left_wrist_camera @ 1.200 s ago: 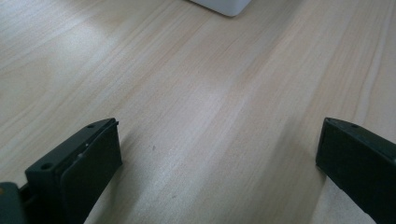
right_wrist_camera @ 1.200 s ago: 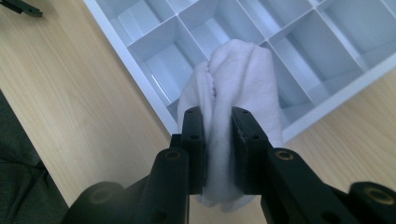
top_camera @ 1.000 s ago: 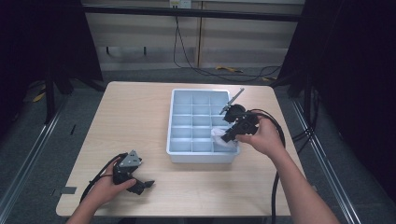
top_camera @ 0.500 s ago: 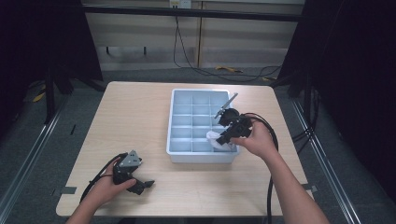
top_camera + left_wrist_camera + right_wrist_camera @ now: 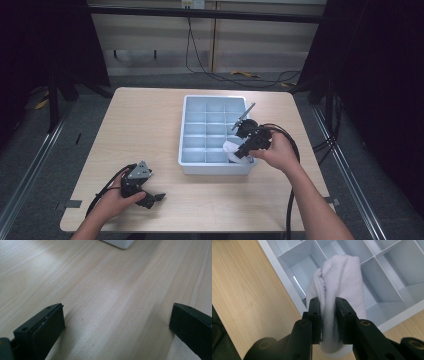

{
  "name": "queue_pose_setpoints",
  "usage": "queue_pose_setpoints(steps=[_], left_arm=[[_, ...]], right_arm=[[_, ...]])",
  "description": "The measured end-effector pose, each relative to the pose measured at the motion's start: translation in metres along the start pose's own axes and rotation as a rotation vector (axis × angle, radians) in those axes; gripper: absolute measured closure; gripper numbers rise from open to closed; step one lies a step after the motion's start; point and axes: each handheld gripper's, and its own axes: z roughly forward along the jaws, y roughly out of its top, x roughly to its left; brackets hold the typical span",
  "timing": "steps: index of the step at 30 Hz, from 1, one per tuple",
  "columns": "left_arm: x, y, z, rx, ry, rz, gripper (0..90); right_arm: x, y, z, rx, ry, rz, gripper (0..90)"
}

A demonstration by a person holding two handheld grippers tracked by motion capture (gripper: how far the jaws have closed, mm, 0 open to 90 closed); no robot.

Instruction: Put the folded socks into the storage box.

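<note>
Your right gripper (image 5: 327,306) pinches a white cloth (image 5: 342,280) over the divided tray (image 5: 189,150) — your left gripper (image 5: 117,322), jaws spread, rests on the pale wooden table (image 5: 150,120). Around it the room is dark (cables trail across the floor).

I see a white cloth (image 5: 342,277), soft, matt and finely napped like fleece or terry. The tray (image 5: 287,281) I read as pale blue-grey plastic, smooth, with a faint sheen on its dividers. The table (image 5: 105,290) shows light wood grain under a smooth satin finish that catches soft glare. The right gripper (image 5: 327,315) and left gripper (image 5: 116,322) look like matt black plastic; the pads (image 5: 48,326) appear slightly rubbery. The floor (image 5: 45,150) looks like dull grey carpet.
</note>
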Motion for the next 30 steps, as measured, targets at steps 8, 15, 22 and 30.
queue_pose_setpoints(steps=[8,15,22,30], left_arm=[[0.000,0.000,0.000,-0.001,0.000,0.001,0.0],[0.000,0.000,0.000,-0.001,-0.002,0.000,0.0],[0.000,0.000,0.000,-0.001,-0.003,0.000,0.0],[0.000,0.000,0.000,-0.001,-0.001,0.003,0.0]], right_arm=[[0.002,0.001,0.002,0.025,-0.005,-0.007,75.1],[0.001,0.000,0.000,0.029,-0.004,0.017,72.1],[-0.002,-0.003,-0.005,0.004,0.021,0.046,66.1],[-0.002,0.004,-0.021,-0.018,0.017,0.057,60.8]])
